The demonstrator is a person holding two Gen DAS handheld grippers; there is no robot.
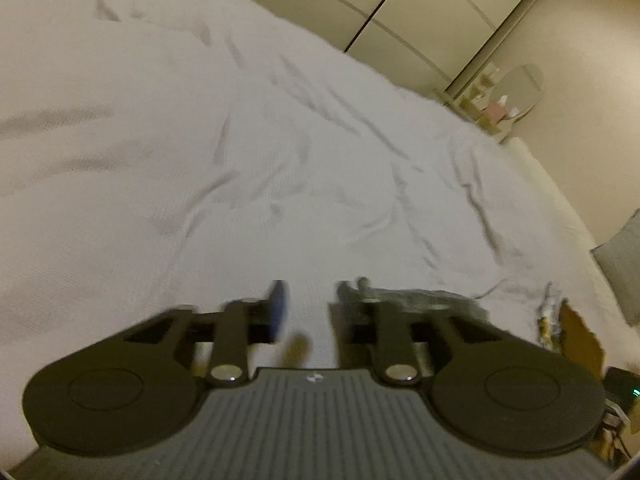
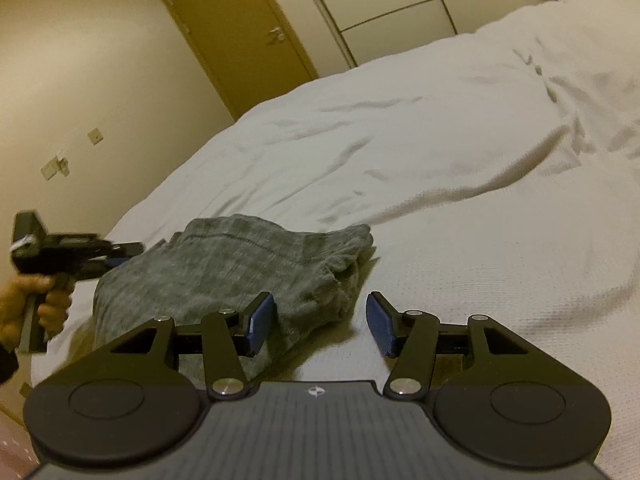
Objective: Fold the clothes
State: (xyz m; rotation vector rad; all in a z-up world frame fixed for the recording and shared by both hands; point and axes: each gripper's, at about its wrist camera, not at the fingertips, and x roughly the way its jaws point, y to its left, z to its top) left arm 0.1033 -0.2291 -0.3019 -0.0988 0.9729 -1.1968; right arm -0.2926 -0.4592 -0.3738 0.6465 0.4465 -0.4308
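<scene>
Left claw (image 1: 308, 308) motion-blurred

Each gripper is matte black with two round discs, silver pivot screws, a ribbed grey housing with a small white logo, and blue finger pads (image 2: 383, 328). At the right wrist view's left edge, a hand (image 2: 24, 304) wraps the left gripper's (image 2: 132, 249) black handle above a dark sleeve cuff.

White bedspread (image 2: 440, 184) — brown door (image 2: 236, 36), pale wardrobe (image 1: 400, 8) beyond.

grey knit garment (image 2: 236, 268), loosely folded into a rumpled bundle. lying on white bedding (image 2: 440, 168), near its edge.
</scene>
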